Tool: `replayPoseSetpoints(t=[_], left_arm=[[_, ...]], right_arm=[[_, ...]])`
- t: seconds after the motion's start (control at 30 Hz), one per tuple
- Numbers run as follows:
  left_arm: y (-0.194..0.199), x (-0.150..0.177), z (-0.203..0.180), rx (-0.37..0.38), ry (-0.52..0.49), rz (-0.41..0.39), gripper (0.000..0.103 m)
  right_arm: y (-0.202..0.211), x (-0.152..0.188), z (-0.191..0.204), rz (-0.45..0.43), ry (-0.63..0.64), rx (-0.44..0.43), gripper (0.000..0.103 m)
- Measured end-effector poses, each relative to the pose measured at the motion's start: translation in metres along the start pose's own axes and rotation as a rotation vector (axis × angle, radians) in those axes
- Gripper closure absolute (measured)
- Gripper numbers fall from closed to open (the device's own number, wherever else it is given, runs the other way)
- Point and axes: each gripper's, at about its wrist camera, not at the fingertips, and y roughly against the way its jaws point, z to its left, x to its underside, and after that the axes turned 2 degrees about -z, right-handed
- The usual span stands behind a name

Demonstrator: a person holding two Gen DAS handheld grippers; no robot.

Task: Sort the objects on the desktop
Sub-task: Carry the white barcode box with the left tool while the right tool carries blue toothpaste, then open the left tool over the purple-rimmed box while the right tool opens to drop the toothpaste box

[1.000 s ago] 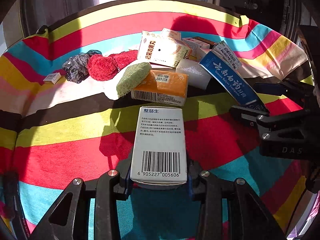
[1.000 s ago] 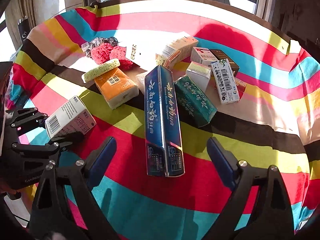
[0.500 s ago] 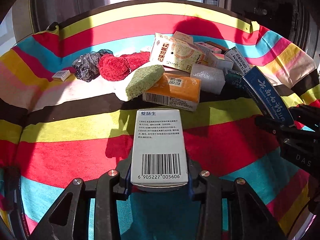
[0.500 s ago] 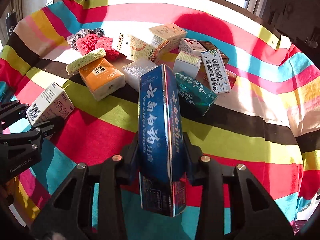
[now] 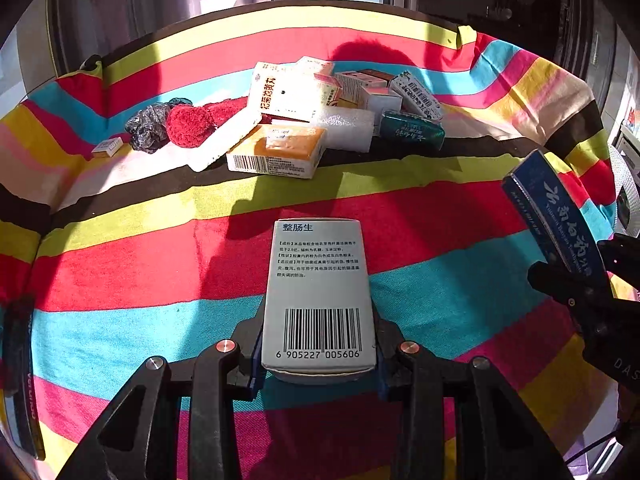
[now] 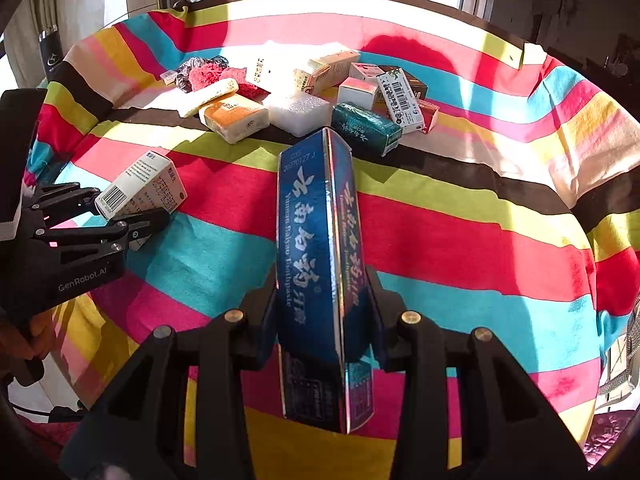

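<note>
Currently 2 boxes are held clear of the striped cloth (image 5: 120, 264), 1 in each gripper. The white medicine box (image 5: 320, 296) is clamped between the pads of the left gripper (image 5: 318, 356), barcode end nearest the camera. The blue toothpaste box (image 6: 320, 280) is pinched edge-up by the closed jaws of the right gripper (image 6: 322, 332); in the left view it is seen at the far right edge.

Sorting is judged to be at an early stage. Most items are still heaped together at the far side of the cloth: the orange box (image 5: 280, 148), the white foam block (image 5: 346, 128), the green box (image 5: 412, 132), the red fluffy items (image 5: 188, 124), a dark crumpled bag (image 5: 146, 128), a pale sponge (image 6: 208, 96) and several small cartons (image 6: 400, 96). No separate groups can be made out on the near cloth, so both held boxes remain to be placed and the heap remains to be worked through
</note>
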Motion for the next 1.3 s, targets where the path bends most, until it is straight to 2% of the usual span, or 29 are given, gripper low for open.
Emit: replayPoseSetpoints(t=[0.27, 0.5, 0.63, 0.77, 0.87, 1.03, 1.13, 1.3], left_arm=[[0.017, 0.002, -0.061, 0.088, -0.121, -0.02, 0.063], [0.033, 0.006, -0.125, 0.166, -0.284, -0.035, 0.063], [0.052, 0.012, -0.176, 0.254, -0.407, -0.062, 0.063], [0.067, 0.021, -0.231, 0.384, -0.526, -0.057, 0.063], [0.077, 0.032, -0.273, 0.437, -0.628, -0.065, 0.063], [0.089, 0.06, -0.339, 0.58, -0.776, -0.032, 0.063], [0.09, 0.08, -0.371, 0.618, -0.844, -0.001, 0.063], [0.083, 0.098, -0.401, 0.636, -0.884, 0.055, 0.063]], right_arm=[[0.043, 0.047, -0.037, -0.011, -0.111, 0.072, 0.062], [0.085, 0.089, -0.066, -0.051, -0.215, 0.158, 0.062], [0.114, 0.119, -0.084, -0.06, -0.303, 0.212, 0.062], [0.144, 0.159, -0.103, -0.048, -0.416, 0.291, 0.062], [0.166, 0.191, -0.119, -0.031, -0.522, 0.366, 0.062], [0.195, 0.246, -0.145, 0.029, -0.651, 0.508, 0.062], [0.202, 0.27, -0.16, 0.051, -0.728, 0.546, 0.062], [0.207, 0.289, -0.18, 0.064, -0.787, 0.606, 0.062]])
